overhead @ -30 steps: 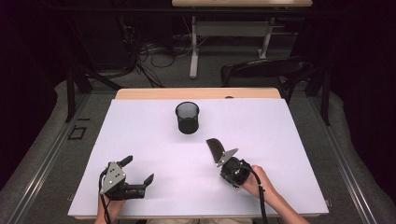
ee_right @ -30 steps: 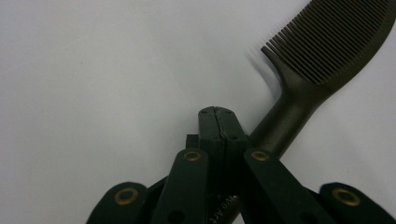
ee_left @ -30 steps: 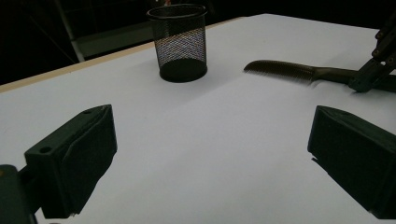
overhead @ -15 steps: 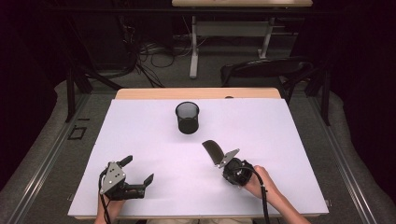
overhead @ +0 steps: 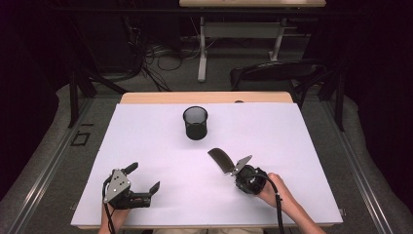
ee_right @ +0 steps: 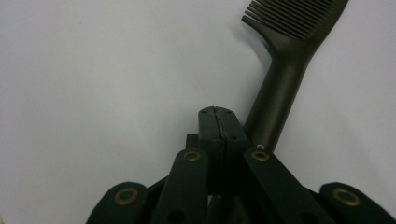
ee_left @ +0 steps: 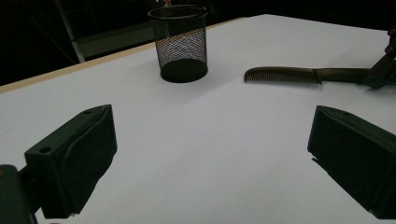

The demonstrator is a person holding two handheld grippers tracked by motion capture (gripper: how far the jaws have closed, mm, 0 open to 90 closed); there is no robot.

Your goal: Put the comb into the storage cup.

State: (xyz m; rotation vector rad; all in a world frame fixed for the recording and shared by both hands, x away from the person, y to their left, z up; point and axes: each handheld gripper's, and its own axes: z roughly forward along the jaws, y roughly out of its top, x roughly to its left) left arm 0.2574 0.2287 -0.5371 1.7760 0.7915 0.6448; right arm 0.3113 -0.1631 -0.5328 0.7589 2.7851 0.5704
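- Pressing together with no gap between them, the jaws of the right gripper (ee_right: 218,122) meet at their tips, and the comb (ee_right: 285,60) lies just beside them, its handle passing their right side in the right gripper view; nothing is between the pads.
- Whether the comb's handle end touches the gripper cannot be told; in the high view the comb (overhead: 221,159) lies flat on the white table (overhead: 302,146), reaching from the right gripper (overhead: 237,168) toward the cup.
- Spread wide, the jaws of the left gripper (ee_left: 210,154) stand released over bare tabletop, holding nothing.
- A black mesh cup (overhead: 195,123) stands upright farther up the table, near the comb's toothed end but apart from it.
- Each hand rests at the table's near edge, the left gripper (overhead: 141,183) well apart from the right.
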